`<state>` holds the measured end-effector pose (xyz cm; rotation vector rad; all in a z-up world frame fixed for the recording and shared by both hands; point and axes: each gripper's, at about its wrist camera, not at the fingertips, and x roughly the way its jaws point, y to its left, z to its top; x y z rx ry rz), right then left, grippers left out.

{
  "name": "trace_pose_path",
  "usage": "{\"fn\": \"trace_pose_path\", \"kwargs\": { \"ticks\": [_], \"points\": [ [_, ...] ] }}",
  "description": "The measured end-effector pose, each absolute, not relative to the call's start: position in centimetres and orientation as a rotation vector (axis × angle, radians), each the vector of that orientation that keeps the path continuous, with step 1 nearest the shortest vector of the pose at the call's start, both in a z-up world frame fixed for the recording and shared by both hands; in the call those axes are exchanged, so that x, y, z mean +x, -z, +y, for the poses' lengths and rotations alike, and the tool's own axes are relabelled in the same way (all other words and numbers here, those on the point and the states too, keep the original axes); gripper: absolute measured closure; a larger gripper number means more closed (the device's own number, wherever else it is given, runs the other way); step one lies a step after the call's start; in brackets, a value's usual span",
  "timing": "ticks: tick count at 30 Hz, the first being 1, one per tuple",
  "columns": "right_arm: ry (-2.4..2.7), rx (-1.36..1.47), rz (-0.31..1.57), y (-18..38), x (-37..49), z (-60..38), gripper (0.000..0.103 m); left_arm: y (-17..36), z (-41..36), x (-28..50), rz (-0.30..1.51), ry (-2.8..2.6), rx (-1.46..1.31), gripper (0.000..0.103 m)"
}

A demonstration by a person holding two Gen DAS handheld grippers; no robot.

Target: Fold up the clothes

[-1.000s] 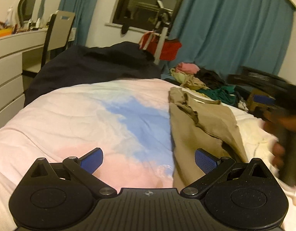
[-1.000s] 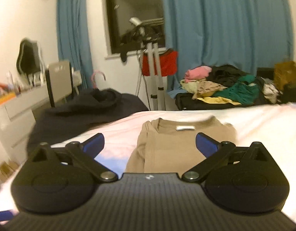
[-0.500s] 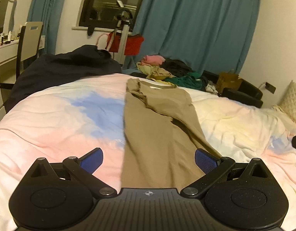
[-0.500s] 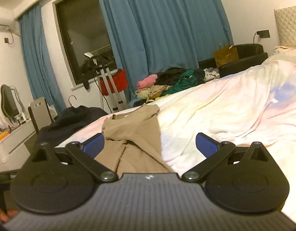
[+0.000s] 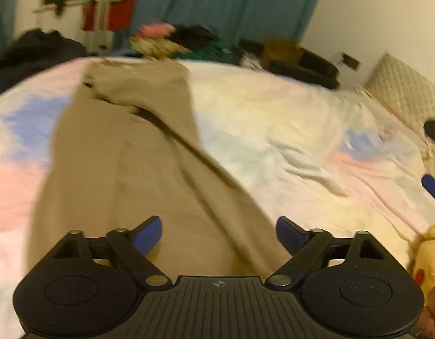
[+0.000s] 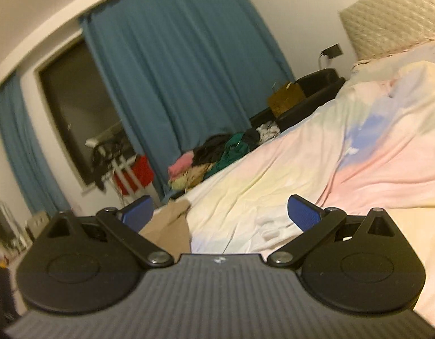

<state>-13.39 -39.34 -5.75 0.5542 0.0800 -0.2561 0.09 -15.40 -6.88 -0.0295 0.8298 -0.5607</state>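
Clothes (image 6: 214,155) heaped beyond bed (image 5: 288,130); tan garment (image 5: 127,155) under spread left claw (image 5: 219,230)

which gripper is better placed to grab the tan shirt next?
Probably left. The left gripper is open right above the shirt. The right gripper, also open, faces mostly bedding.

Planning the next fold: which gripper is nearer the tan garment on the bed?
Left. The left gripper hovers over the tan garment; the right gripper sits off its edge, above the pastel duvet.
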Motion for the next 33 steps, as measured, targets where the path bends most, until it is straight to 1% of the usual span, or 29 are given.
{"fn": "trace_pose_path", "kwargs": {
  "ticks": [2, 3, 4, 6, 7, 8, 10, 11, 13, 16, 17, 18, 19, 20, 21, 22, 23, 24, 25, 26, 28, 33],
  "points": [
    [0.258, 0.573, 0.069, 5.9, -13.7, -40.1, 0.0, 7.6, -17.4, -0.2, 0.855, 0.607, -0.017, 0.029],
    [0.256, 0.582, 0.064, 6.0, -13.7, -40.5, 0.0, 8.0, -18.2, -0.4, 0.863, 0.632, -0.005, 0.031],
    [0.257, 0.593, 0.063, 6.1, -13.7, -40.8, 0.0, 8.4, -19.0, -0.7, 0.871, 0.658, 0.007, 0.038],
    [0.258, 0.616, 0.068, 6.4, -13.6, -41.3, 0.0, 9.4, -20.3, -1.1, 0.89, 0.711, 0.036, 0.055],
    [0.258, 0.628, 0.071, 6.5, -13.5, -41.5, 0.0, 9.7, -20.5, -1.3, 0.898, 0.737, 0.041, 0.071],
    [0.255, 0.634, 0.075, 6.7, -13.4, -41.7, 0.0, 10.0, -20.6, -1.4, 0.905, 0.763, 0.044, 0.077],
    [0.246, 0.636, 0.084, 6.8, -13.2, -41.8, 0.0, 10.6, -21.2, -1.5, 0.912, 0.81, 0.067, 0.079],
    [0.241, 0.636, 0.087, 6.8, -13.1, -41.9, 0.0, 10.9, -21.6, -1.6, 0.915, 0.834, 0.08, 0.083],
    [0.236, 0.632, 0.095, 6.9, -12.9, -41.8, 0.0, 11.5, -22.3, -1.7, 0.927, 0.868, 0.12, 0.084],
    [0.229, 0.624, 0.108, 6.9, -12.5, -41.6, 0.0, 12.4, -23.2, -1.9, 0.96, 0.874, 0.201, 0.077],
    [0.227, 0.62, 0.114, 7.0, -12.3, -41.4, 0.0, 12.6, -23.3, -2.0, 0.955, 0.874, 0.214, 0.071],
    [0.226, 0.613, 0.119, 7.0, -12.2, -41.3, 0.0, 12.7, -23.5, -2.2, 0.947, 0.878, 0.227, 0.067],
    [0.226, 0.606, 0.125, 7.0, -12.1, -41.1, 0.0, 12.9, -23.6, -2.4, 0.937, 0.876, 0.251, 0.059],
    [0.224, 0.602, 0.129, 7.0, -12.1, -40.9, 0.0, 13.2, -23.7, -2.6, 0.926, 0.872, 0.278, 0.056],
    [0.222, 0.6, 0.132, 7.0, -12.0, -40.8, 0.0, 13.4, -23.8, -2.9, 0.915, 0.869, 0.306, 0.056],
    [0.219, 0.597, 0.136, 7.0, -12.0, -40.6, 0.0, 13.7, -23.8, -2.8, 0.921, 0.862, 0.308, 0.058],
    [0.22, 0.595, 0.139, 7.0, -11.9, -40.5, 0.0, 14.1, -23.7, -2.6, 0.931, 0.855, 0.304, 0.068],
    [0.225, 0.59, 0.143, 7.0, -11.8, -40.4, 0.0, 14.4, -23.7, -2.4, 0.94, 0.848, 0.301, 0.073],
    [0.23, 0.585, 0.147, 7.0, -11.7, -40.3, 0.0, 14.6, -23.5, -2.1, 0.952, 0.844, 0.287, 0.083],
    [0.234, 0.579, 0.152, 7.0, -11.7, -40.2, 0.0, 14.5, -23.1, -1.8, 0.965, 0.841, 0.262, 0.09],
    [0.239, 0.569, 0.157, 7.0, -11.6, -39.9, 0.0, 13.8, -22.3, -1.3, 0.972, 0.837, 0.211, 0.093],
    [0.233, 0.54, 0.135, 6.6, -11.9, -39.1, 0.0, 10.5, -18.9, -0.1, 0.954, 0.834, 0.055, 0.093]
  ]
}}
